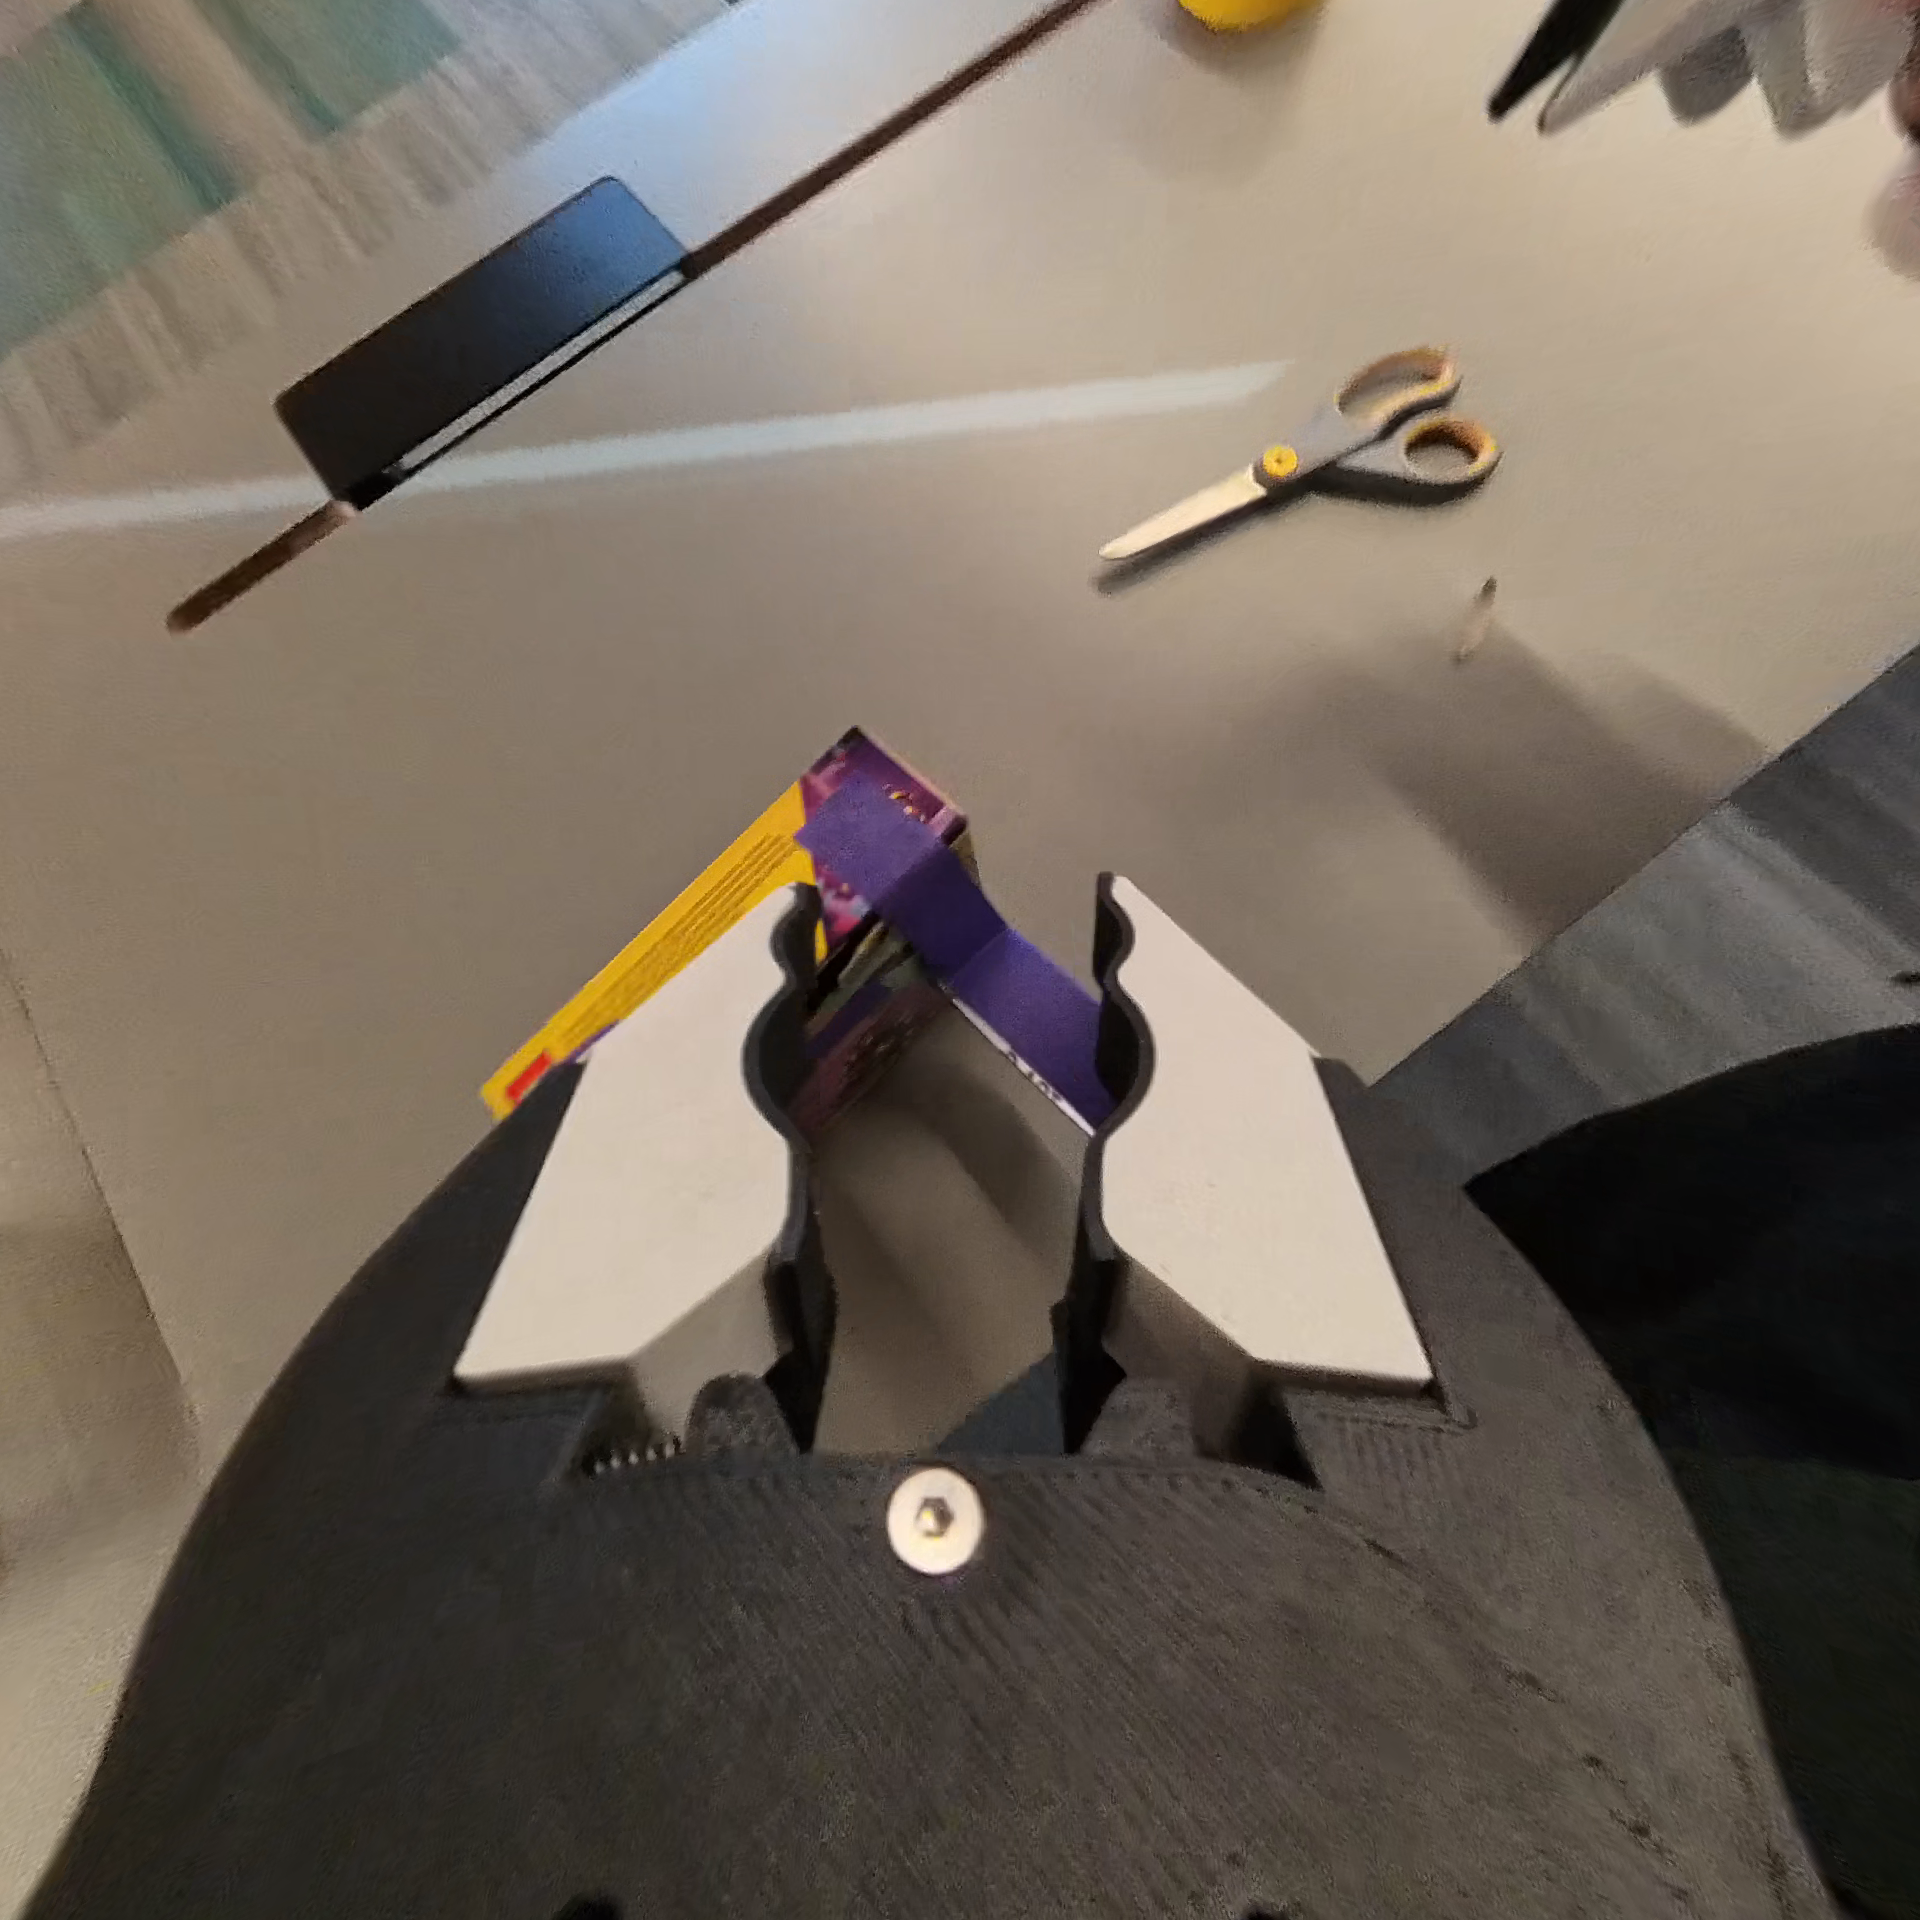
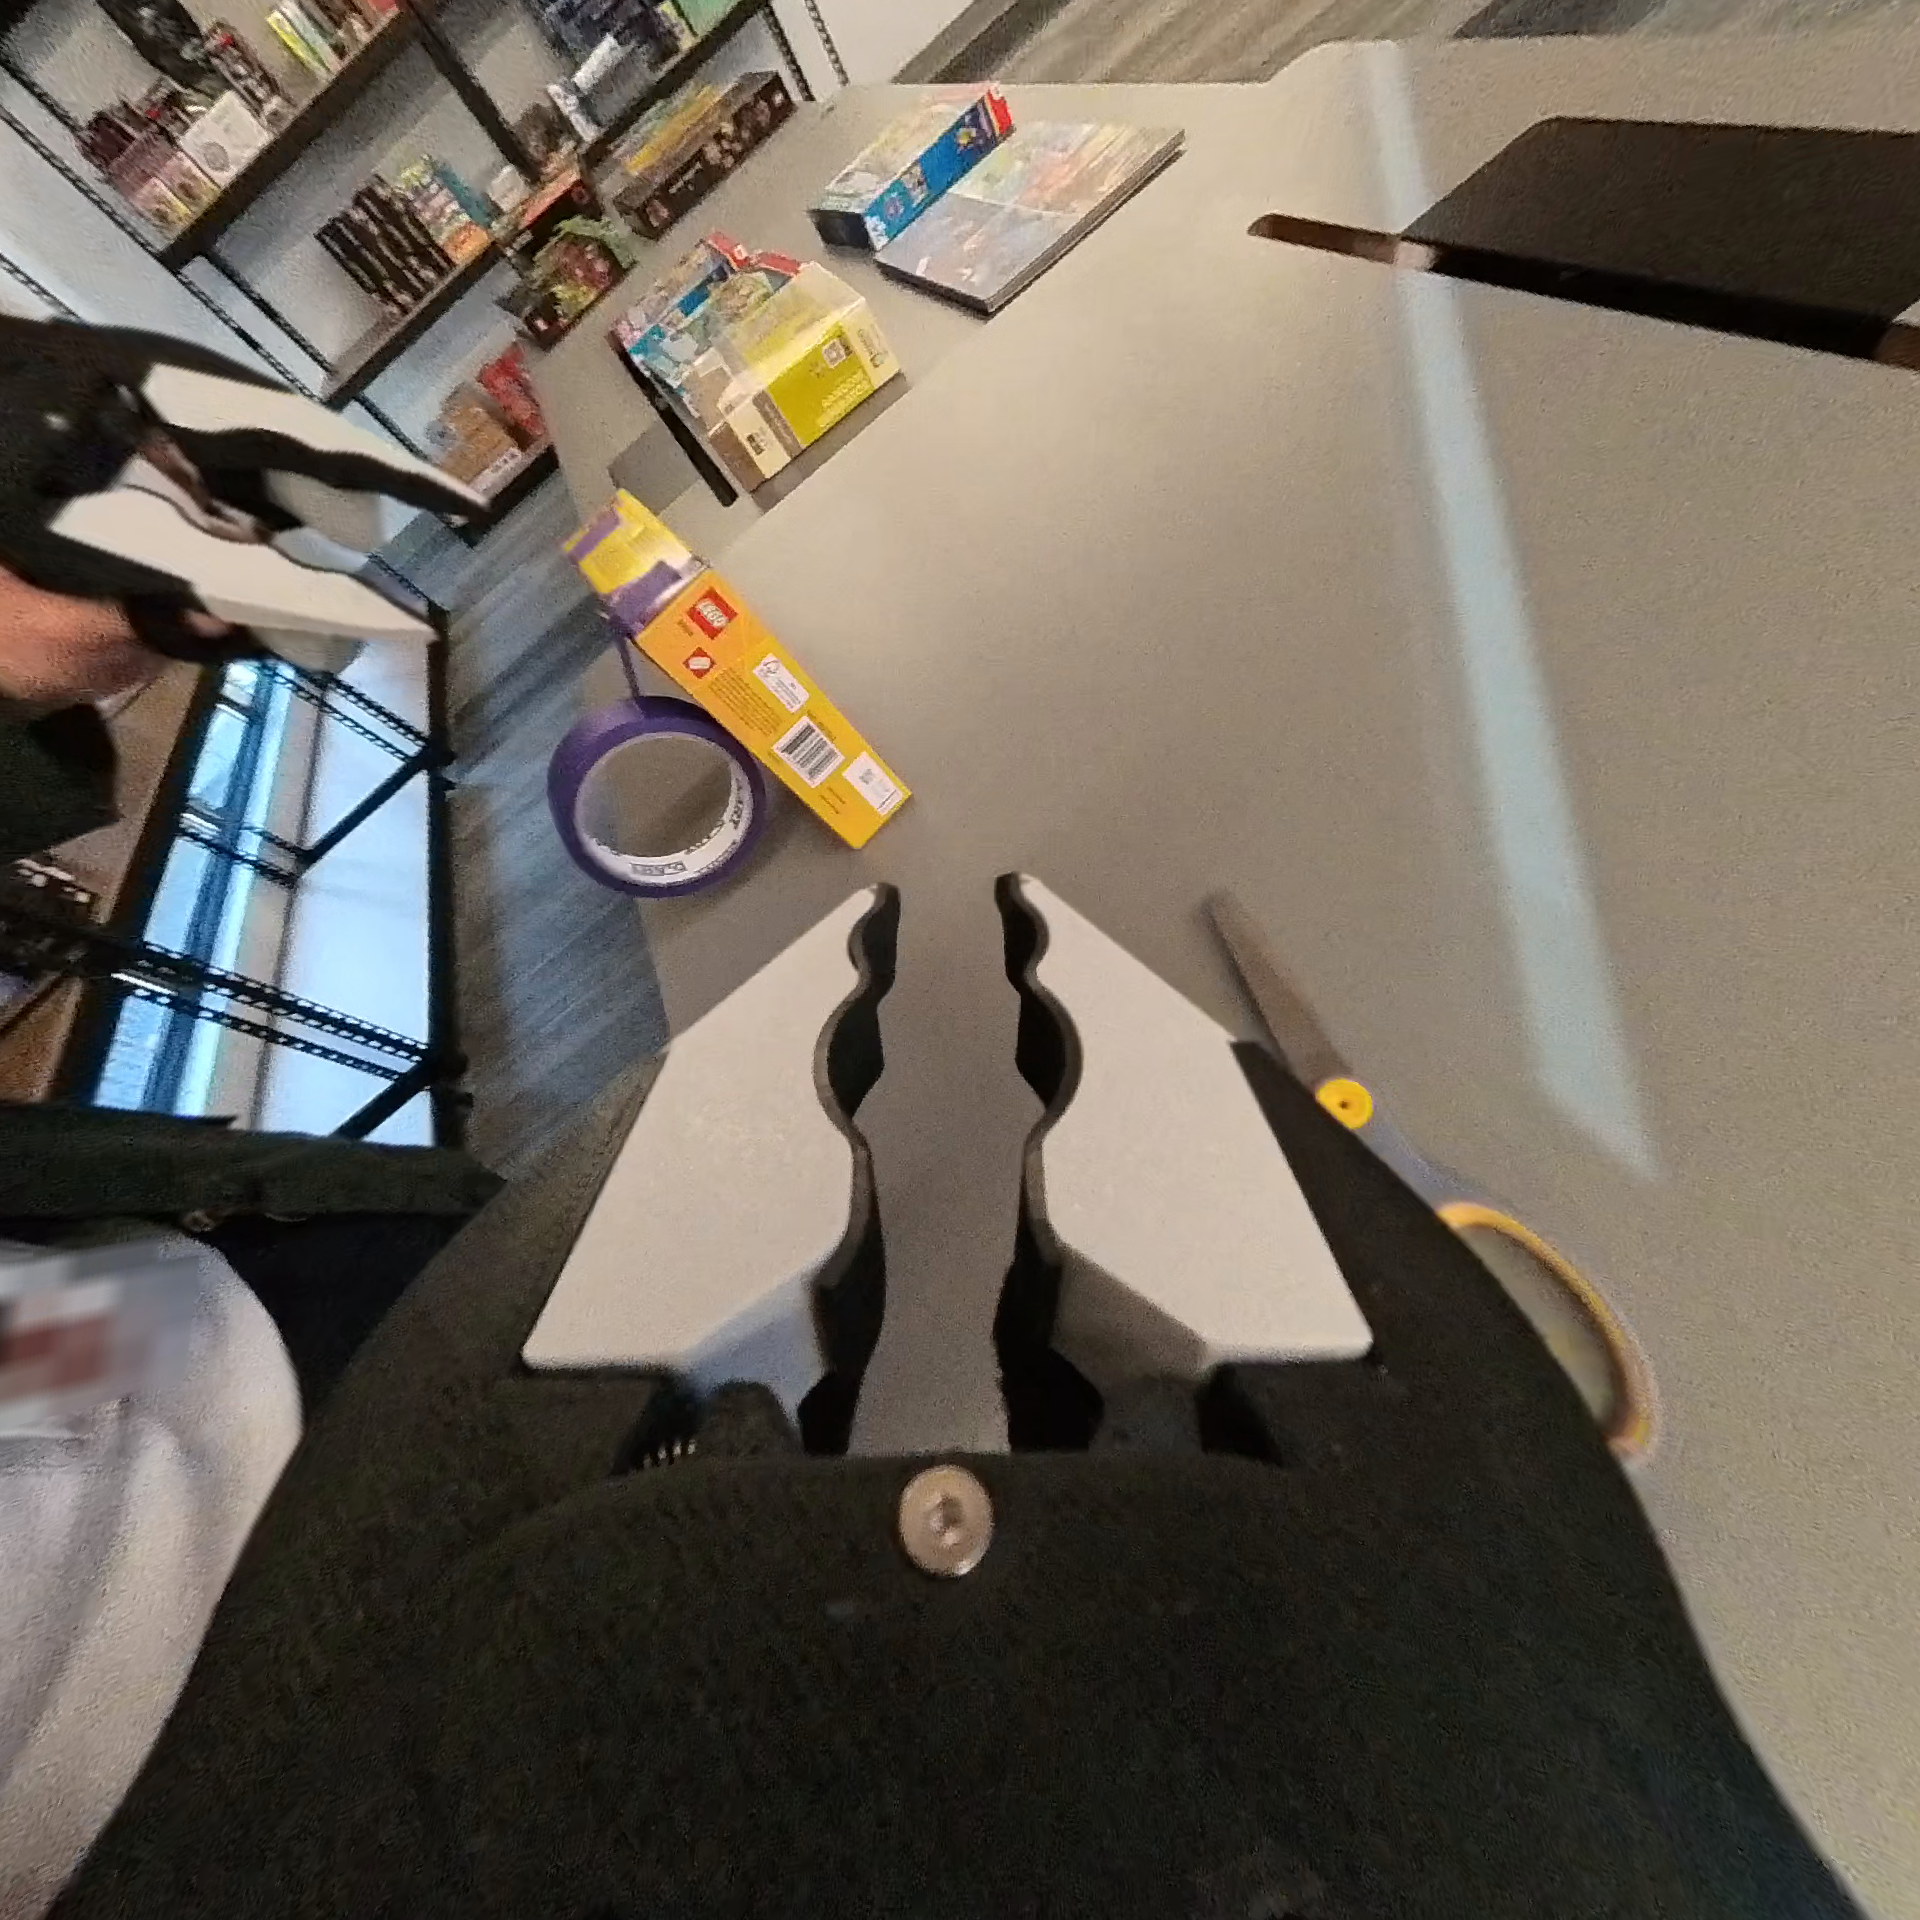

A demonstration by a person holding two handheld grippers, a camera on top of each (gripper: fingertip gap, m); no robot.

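Grey bench [image 1: 1039, 644] fills the left wrist view, its dark slot running off ahead and to the left. Left claw [image 1: 940, 935] hangs with its jaws apart and nothing gripped; just beyond the tips stands a yellow and purple box [image 1: 675, 956] with a strip of purple tape [image 1: 935, 914] stuck over its top edge and trailing back between the jaws — whether the strip touches the right jaw is unclear. Scissors [image 1: 1320, 468] lie shut, well ahead to the right.

In the right wrist view, shelves of boxes line the far wall. Right claw [image 2: 945, 894] is empty, jaws slightly parted, low over the bench. Scissors sit just beside its right finger, partly hidden under it. Ahead to the left lie the box and the tape roll [image 2: 655, 800] — touching each other. Any grip on the scissors probably wants the claw shifted right first.
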